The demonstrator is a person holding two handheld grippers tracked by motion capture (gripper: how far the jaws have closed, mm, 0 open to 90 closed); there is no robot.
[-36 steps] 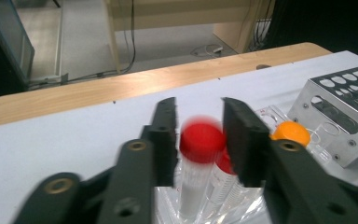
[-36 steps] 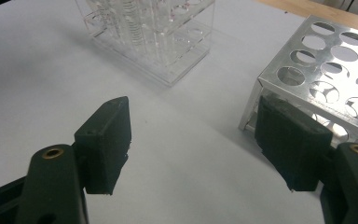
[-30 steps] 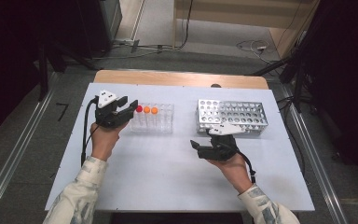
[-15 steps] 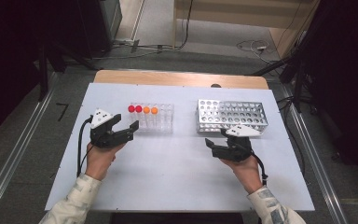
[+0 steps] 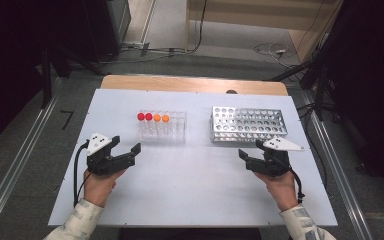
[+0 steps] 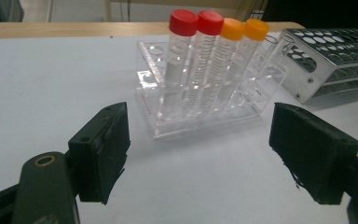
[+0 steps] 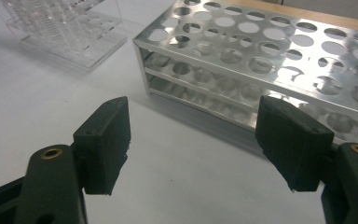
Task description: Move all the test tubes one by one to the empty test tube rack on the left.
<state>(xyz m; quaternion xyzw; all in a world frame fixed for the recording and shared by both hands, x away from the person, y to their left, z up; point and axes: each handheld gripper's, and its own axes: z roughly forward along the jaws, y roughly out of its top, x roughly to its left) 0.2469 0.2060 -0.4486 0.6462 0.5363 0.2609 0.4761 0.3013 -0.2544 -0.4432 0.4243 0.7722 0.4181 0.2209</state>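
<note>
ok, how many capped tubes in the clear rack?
4, in one row in the clear rack: red-capped tube at the end, second red-capped tube, then orange-capped tube, second orange-capped tube. None seems hidden.

Lab bench with test-tube racks [image 5: 248, 124]

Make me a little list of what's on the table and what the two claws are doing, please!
table: white top
clear rack: holds four capped tubes in a row
red-capped tubes: two
orange-capped tubes: two
metal rack: silver, every hole seen is empty
left claw: open, its jaws have just been opening, nothing between them
right claw: open, holding nothing, near the metal rack
touching anything: no
</note>
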